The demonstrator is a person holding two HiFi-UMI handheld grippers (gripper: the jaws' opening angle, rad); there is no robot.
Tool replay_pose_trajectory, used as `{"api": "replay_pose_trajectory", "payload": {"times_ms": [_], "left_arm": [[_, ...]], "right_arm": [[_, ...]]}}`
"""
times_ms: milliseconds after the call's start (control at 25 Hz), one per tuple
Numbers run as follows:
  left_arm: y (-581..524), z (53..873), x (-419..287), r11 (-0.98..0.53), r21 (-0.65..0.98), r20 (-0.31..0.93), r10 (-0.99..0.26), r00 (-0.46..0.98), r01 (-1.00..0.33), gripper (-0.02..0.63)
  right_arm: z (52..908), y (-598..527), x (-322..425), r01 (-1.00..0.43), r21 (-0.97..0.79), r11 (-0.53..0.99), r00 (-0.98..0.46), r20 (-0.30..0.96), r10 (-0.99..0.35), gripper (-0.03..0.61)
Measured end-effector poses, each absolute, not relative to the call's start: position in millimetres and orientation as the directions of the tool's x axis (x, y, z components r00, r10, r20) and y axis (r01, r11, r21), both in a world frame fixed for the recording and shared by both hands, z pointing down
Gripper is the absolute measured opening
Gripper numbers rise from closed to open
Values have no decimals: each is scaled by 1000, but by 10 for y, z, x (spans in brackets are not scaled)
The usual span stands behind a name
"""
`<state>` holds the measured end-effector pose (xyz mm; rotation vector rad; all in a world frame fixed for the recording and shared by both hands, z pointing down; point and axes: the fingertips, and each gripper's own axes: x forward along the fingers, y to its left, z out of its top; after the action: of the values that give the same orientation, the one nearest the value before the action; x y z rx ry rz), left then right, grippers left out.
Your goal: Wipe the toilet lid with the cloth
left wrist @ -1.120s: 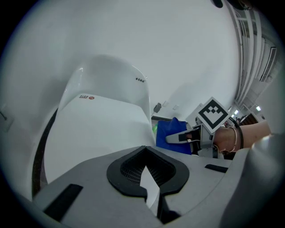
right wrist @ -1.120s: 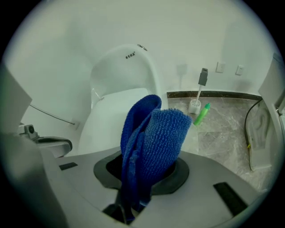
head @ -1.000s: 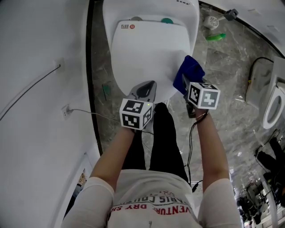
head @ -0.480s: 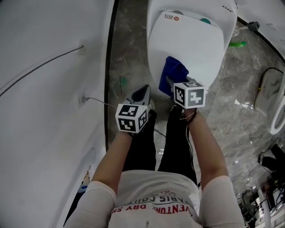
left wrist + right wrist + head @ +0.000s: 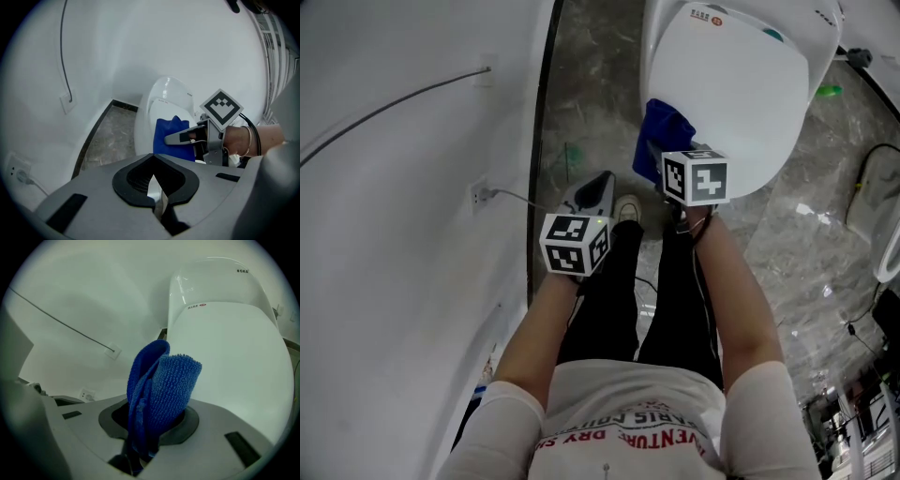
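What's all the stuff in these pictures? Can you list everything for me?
toilet lid: one, white, shut, top of the head view
cloth: one, blue, by the lid's near left edge
floor: grey marble, around the toilet
wall socket: one, white, low on the left wall, cord plugged in
wire: one, dark, running across the left wall
green thing: one, on the floor right of the toilet, too small to name
legs: two, black trousers, below the grippers
left gripper: grey, shut and empty, over the floor left of the toilet
right gripper: grey, shut on the cloth
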<state>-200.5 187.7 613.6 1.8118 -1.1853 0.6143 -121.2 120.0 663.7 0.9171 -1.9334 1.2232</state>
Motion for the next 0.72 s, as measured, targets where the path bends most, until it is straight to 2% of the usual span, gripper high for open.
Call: {"api": "replay_pose_trajectory", "payload": {"times_ms": [360, 720], "left_arm": [[1975, 6056, -1793, -164, 396, 765, -485, 424, -903, 6], [2040, 6048, -1169, -169, 396, 771, -472, 427, -903, 6]], "right_arm": [[6724, 1336, -851, -849, -413, 329, -490, 849, -199, 98], [6701, 1473, -323, -822, -421, 383, -513, 839, -179, 98]]}}
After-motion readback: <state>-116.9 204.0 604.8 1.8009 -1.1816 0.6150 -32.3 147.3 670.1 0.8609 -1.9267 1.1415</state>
